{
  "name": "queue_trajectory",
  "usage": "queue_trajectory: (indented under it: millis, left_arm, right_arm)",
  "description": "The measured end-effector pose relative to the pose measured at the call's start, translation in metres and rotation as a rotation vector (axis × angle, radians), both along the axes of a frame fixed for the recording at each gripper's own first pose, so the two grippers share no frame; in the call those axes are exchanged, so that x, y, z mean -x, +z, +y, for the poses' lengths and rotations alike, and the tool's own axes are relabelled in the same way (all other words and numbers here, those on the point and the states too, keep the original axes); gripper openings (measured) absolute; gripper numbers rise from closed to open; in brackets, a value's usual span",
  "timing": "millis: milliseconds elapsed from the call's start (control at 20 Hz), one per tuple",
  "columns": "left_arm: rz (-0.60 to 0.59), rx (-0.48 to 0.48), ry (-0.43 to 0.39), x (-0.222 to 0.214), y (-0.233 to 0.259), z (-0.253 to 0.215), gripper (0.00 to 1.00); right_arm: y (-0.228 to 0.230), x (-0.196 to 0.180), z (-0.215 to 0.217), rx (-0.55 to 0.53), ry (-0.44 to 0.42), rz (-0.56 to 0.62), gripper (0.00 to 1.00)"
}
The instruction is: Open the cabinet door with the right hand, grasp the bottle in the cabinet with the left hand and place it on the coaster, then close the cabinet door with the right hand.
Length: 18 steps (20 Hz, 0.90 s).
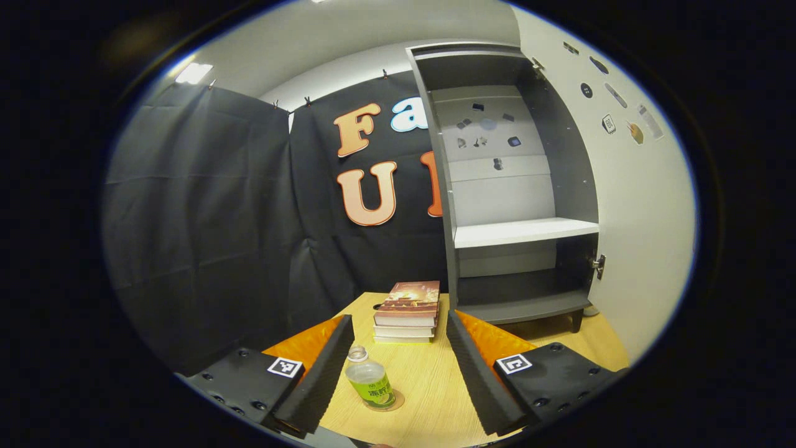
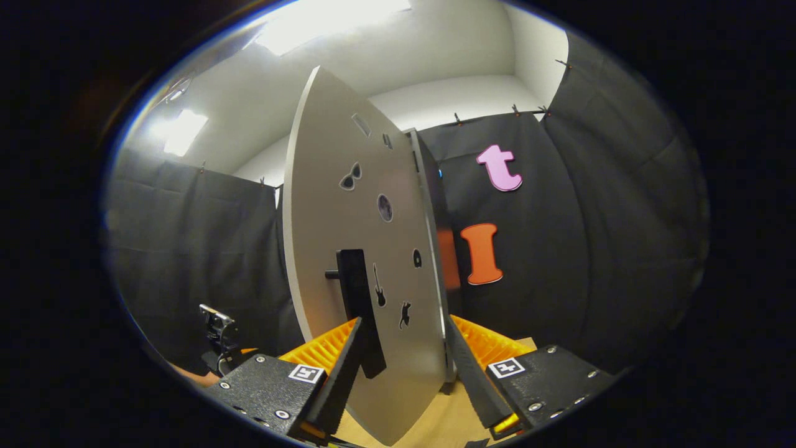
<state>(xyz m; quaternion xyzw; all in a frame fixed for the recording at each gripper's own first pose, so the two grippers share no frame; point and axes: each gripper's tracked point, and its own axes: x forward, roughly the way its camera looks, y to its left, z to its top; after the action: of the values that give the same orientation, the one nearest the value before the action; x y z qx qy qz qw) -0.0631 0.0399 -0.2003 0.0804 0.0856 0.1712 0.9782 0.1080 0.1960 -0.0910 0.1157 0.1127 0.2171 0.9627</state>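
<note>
The bottle (image 1: 370, 384) stands on the coaster (image 1: 393, 401) on the counter (image 1: 429, 386) between the wide-open left hand-held gripper (image 1: 398, 358), while the right hand-held gripper (image 2: 403, 367) straddles the open cabinet door (image 2: 348, 249), also wide.

Black cloth walls (image 1: 205, 211), ceiling lights (image 1: 193, 73)

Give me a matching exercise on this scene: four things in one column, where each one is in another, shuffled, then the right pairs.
Things:
1. bottle
2. stack of books
3. cabinet door
4. white shelf

Places:
A. between the right gripper's open fingers
B. inside the open cabinet, nothing on it
C. on the coaster, between the left gripper's open fingers
D. on the wooden table, just left of the cabinet

Pairs: 1-C, 2-D, 3-A, 4-B
</note>
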Motion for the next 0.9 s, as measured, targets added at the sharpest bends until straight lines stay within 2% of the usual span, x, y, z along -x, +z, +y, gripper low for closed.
queue_trajectory:
  millis: [250, 500, 750, 800, 850, 900]
  left_arm:
    - [0.013, 0.048, 0.049, 0.008, 0.001, 0.007, 0.98]
    - [-0.053, 0.037, 0.034, -0.008, 0.036, 0.031, 0.98]
    - [-0.073, 0.039, -0.020, -0.039, 0.046, 0.067, 0.96]
    - [-0.072, 0.032, -0.027, -0.045, 0.047, 0.076, 0.98]
    - [-0.067, 0.034, -0.022, -0.049, 0.045, 0.087, 0.96]
    - [-0.066, 0.051, -0.020, -0.053, 0.042, 0.096, 0.99]
  right_arm:
    - [-0.004, 0.003, 0.024, -0.073, 0.090, 0.025, 0.81]
    - [-0.017, -0.003, 0.046, -0.094, 0.132, 0.043, 0.81]
    - [-0.029, -0.014, 0.077, -0.143, 0.095, 0.073, 0.81]
    - [-0.030, -0.013, 0.081, -0.159, 0.082, 0.078, 0.91]
    - [-0.033, -0.014, 0.086, -0.173, 0.076, 0.088, 0.82]
    - [-0.034, -0.017, 0.093, -0.187, 0.071, 0.101, 0.83]
